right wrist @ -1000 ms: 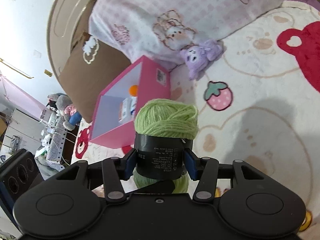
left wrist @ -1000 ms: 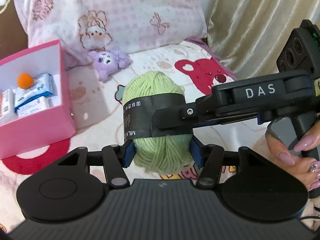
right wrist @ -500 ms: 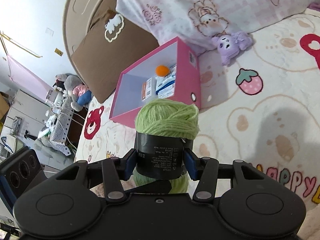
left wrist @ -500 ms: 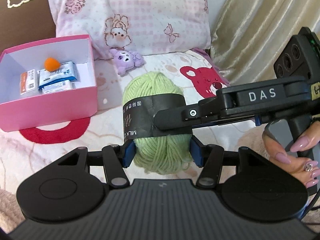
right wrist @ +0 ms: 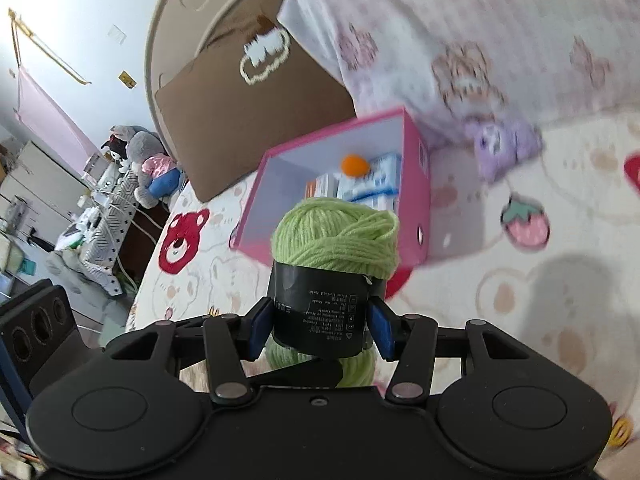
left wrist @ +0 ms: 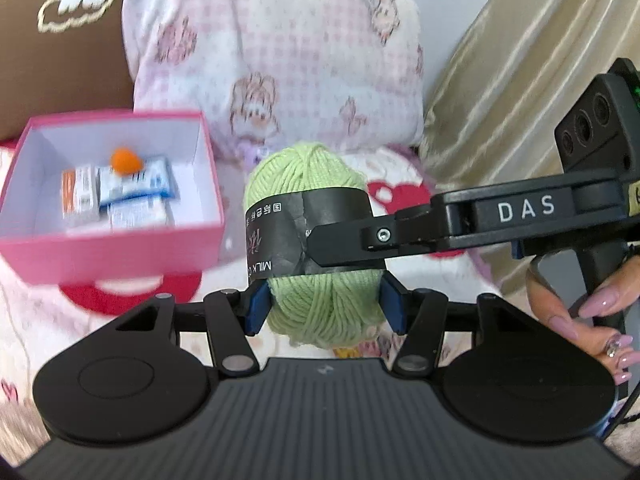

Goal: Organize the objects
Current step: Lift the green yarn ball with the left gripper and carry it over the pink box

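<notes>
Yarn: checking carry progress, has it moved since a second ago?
Yes. The yarn, gripped by both tools, has moved toward the pink box; in the right wrist view it now overlaps the box's opening.

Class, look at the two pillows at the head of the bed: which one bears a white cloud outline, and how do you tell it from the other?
The brown pillow, behind the pink box. The other pillow is pink-and-white checked with cartoon prints.

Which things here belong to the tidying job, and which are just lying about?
Job: green yarn ball, gripped by left gripper and right gripper; pink box.
Lying about: purple plush, pink pillow, brown cushion.
</notes>
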Demonstrator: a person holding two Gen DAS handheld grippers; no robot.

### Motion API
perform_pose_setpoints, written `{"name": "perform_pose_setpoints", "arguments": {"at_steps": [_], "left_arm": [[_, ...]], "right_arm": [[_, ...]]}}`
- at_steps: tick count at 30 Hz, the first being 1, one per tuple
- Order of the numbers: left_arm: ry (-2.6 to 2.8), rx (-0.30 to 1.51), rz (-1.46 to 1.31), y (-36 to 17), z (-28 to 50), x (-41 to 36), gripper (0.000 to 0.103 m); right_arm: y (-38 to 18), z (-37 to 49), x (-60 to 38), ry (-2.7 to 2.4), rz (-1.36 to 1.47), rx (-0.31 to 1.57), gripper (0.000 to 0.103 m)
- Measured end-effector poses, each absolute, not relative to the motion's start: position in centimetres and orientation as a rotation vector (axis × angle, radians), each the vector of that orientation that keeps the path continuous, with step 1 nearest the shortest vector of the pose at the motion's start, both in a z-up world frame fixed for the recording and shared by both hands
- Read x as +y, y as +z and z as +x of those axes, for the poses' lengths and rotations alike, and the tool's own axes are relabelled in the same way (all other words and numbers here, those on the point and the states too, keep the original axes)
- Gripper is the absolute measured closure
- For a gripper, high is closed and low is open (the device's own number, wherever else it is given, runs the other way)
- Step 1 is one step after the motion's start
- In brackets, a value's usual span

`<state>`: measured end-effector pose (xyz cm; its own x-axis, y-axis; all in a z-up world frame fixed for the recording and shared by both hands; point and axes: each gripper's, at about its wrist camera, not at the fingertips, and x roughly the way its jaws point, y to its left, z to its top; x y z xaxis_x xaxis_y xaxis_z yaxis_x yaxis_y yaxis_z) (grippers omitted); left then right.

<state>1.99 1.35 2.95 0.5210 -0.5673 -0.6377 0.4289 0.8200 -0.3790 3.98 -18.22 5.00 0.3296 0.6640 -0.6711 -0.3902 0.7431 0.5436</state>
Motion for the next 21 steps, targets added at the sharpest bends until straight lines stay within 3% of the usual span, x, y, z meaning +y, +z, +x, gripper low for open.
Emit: {"name": "perform_pose_setpoints", "arguments": {"at_steps": [12,21], "left_arm": [[-0.611,0.752,-0.244,6.1,8.8,4.5,0.048],[-0.527,0.78,-0.388,3.4,15.3,7.4,0.048]], "right_arm": [[9.1,9.6,-14.3,0.701,0.242,0.929,0.047],[8.3,16.0,-8.9,0.686,0.145,0.966,0.047]]}}
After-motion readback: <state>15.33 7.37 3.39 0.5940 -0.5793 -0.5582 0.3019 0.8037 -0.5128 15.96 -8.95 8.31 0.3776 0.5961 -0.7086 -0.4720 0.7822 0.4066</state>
